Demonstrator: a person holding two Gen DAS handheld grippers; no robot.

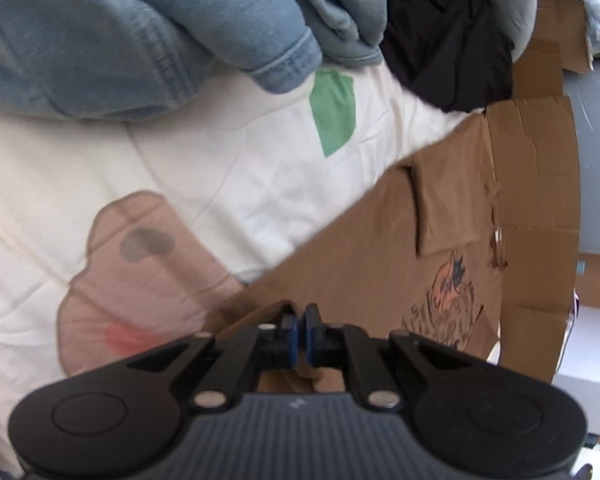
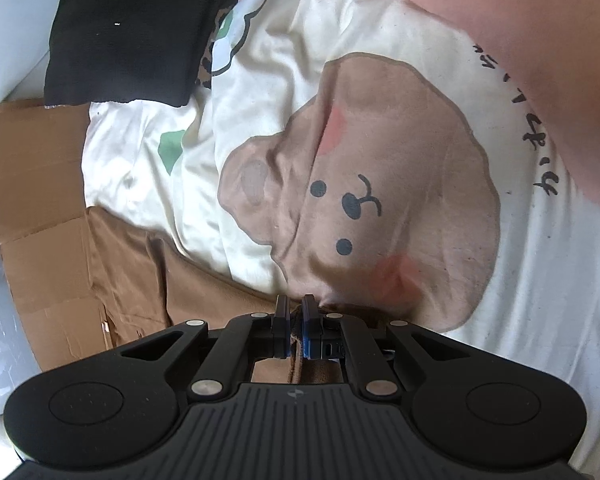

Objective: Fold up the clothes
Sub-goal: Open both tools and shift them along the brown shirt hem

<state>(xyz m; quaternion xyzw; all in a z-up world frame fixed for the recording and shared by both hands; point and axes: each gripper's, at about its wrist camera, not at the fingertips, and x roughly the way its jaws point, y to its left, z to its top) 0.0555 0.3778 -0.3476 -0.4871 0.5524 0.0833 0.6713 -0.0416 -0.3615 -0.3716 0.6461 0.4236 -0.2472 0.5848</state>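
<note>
A brown T-shirt (image 1: 360, 256) with a drawn graphic lies partly on cardboard, one sleeve folded over. My left gripper (image 1: 300, 318) is shut at its near edge, with brown cloth bunched beside and under the fingers. In the right wrist view the same brown T-shirt (image 2: 204, 280) runs from the cardboard under a white bedspread. There my right gripper (image 2: 295, 310) is shut on its dark brown hem, which shows between the blue pads.
A white bedspread (image 1: 228, 168) (image 2: 532, 280) with a tan bear print covers the surface. Blue garments (image 1: 112, 44) and a black one (image 1: 448, 48) are piled behind. Flattened cardboard (image 1: 540, 160) (image 2: 36, 160) lies beside. A black cloth (image 2: 132, 32) and a person's forearm (image 2: 532, 64) are up top.
</note>
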